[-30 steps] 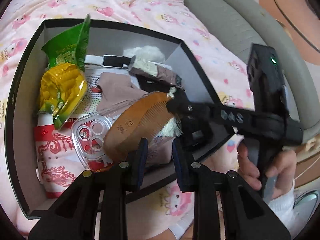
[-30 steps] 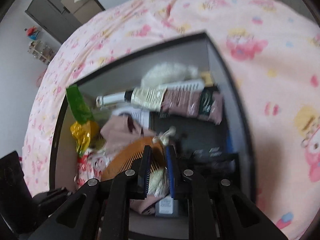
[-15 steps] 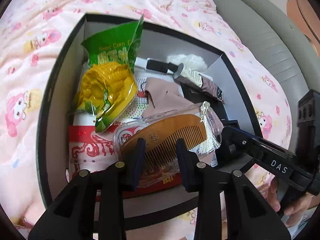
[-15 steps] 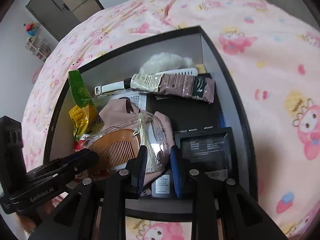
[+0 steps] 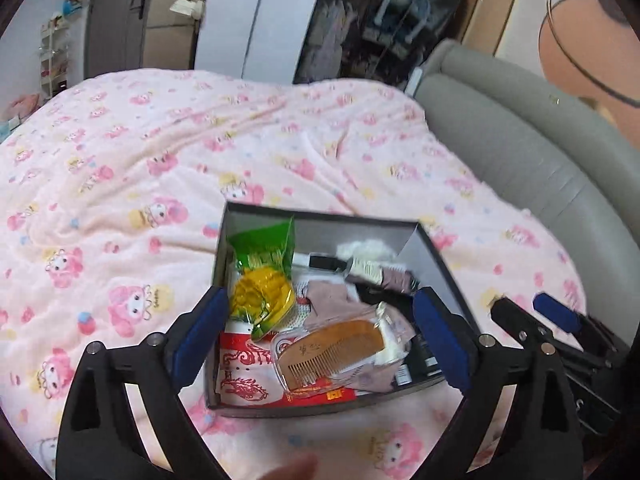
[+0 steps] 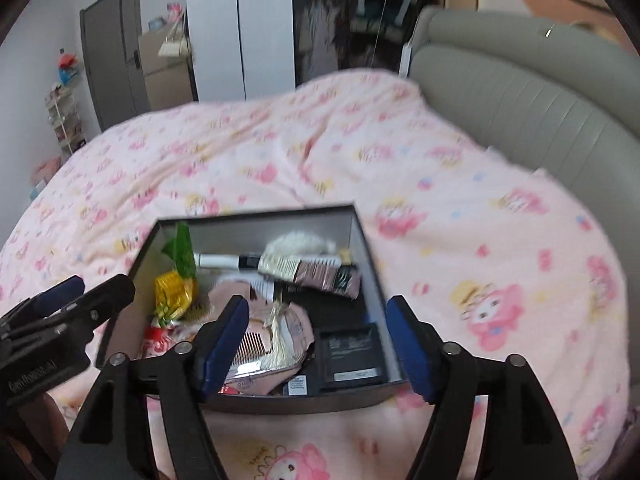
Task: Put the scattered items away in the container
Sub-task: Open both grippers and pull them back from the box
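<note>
On the pink cartoon-print blanket [image 5: 120,184], the left gripper [image 5: 322,330] hangs above the dark rectangular cardboard box [image 5: 320,216], jaws opening wide and gripping nothing. Inside lie a green-and-yellow corn snack packet [image 5: 262,280] and a wooden comb in clear plastic [image 5: 334,350]. The right gripper [image 6: 318,344] likewise hangs over the box with jaws spreading, empty.

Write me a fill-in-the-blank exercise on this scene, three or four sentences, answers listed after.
1. The wooden comb lies inside the dark ____.
2. The box stands on a blanket whose ground colour is ____.
3. The snack packet with the yellow corn has a ____ top.
4. The left gripper and right gripper are both opening, with ____ held between their fingers.

Missing words: box; pink; green; nothing
</note>
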Demonstrator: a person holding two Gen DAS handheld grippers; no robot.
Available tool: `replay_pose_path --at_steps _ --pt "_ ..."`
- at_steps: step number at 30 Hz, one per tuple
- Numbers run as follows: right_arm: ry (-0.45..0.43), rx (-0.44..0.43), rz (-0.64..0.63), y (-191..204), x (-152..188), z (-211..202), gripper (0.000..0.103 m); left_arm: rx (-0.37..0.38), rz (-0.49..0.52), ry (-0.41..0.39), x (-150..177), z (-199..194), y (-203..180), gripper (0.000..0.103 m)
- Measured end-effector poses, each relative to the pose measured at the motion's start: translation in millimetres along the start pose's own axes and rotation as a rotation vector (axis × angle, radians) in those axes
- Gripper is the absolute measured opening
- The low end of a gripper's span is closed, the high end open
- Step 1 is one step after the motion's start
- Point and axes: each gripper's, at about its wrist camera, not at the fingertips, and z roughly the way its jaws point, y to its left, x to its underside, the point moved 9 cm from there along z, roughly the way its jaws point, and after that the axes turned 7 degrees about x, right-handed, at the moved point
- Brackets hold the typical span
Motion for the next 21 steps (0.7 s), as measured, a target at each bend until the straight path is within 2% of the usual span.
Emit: replay_pose_path --at_steps 3,6,10,15,21 --pt "-0.013 -0.018 0.029 -5 -4 -23 0.069 -0.024 0.021 -0.028 -6 -24 -8 0.101" --pt "-0.040 -0.006 0.031 -9 -5 -47 0.070 -0.025 0.041 -0.054 -8 -47 -18 0.102" --pt "-0.059 0.002 0.044 -13 9 -73 0.076 -0.081 0.099 -0.097 -1 -75 -30 0.102" --pt "-0.051 -0.019 0.076 -18 38 -97 0.076 -0.117 0.148 -0.114 23 -107 -44 0.102" --pt "-0.081 -0.012 0.082 -21 57 -122 0.076 -0.133 0.172 -0.111 52 -128 -53 0.102"
